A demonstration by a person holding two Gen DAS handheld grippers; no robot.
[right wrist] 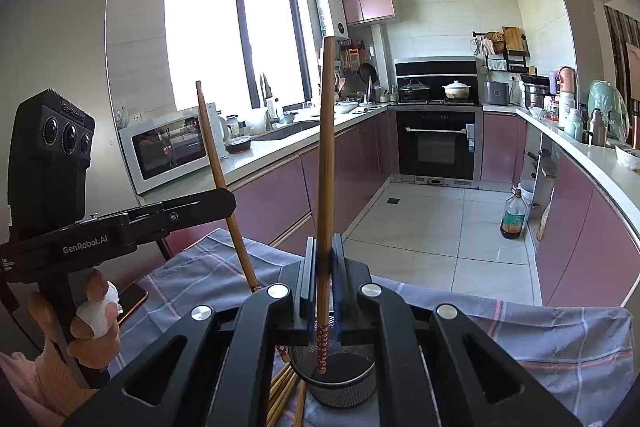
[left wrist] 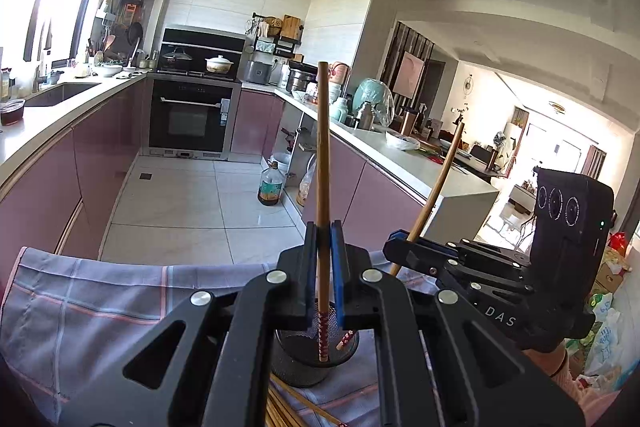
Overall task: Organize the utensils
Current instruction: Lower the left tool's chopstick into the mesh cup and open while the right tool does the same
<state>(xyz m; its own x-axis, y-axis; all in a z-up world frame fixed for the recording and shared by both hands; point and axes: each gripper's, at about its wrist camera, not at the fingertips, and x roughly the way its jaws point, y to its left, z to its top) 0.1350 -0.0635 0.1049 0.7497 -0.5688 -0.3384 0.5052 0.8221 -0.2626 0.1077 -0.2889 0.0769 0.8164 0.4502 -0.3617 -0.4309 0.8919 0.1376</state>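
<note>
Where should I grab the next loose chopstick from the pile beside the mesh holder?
Take a loose chopstick on its bare wooden shaft, from above, fingers across its width: the pile lies flat on the cloth against the mesh holder.

I'm working in a home kitchen. Mauve cabinets (right wrist: pixel 352 163) run under pale countertops (left wrist: pixel 60 107) around a U-shaped room with a tiled floor (left wrist: pixel 180 195). At the far end I see a built-in oven (right wrist: pixel 438 143) with a lidded pot (right wrist: pixel 414 91) and a white casserole (right wrist: pixel 456 89) on the hob above it. A sink (left wrist: pixel 64 93) sits under the big window (right wrist: pixel 232 39), a white microwave (right wrist: pixel 170 147) stands on the counter, and a wall-mounted water heater (right wrist: pixel 332 15) hangs beside upper cupboards. An oil bottle (left wrist: pixel 271 187) stands on the floor. Beyond the counter, a bright living room (left wrist: pixel 532 147) opens out.
</note>
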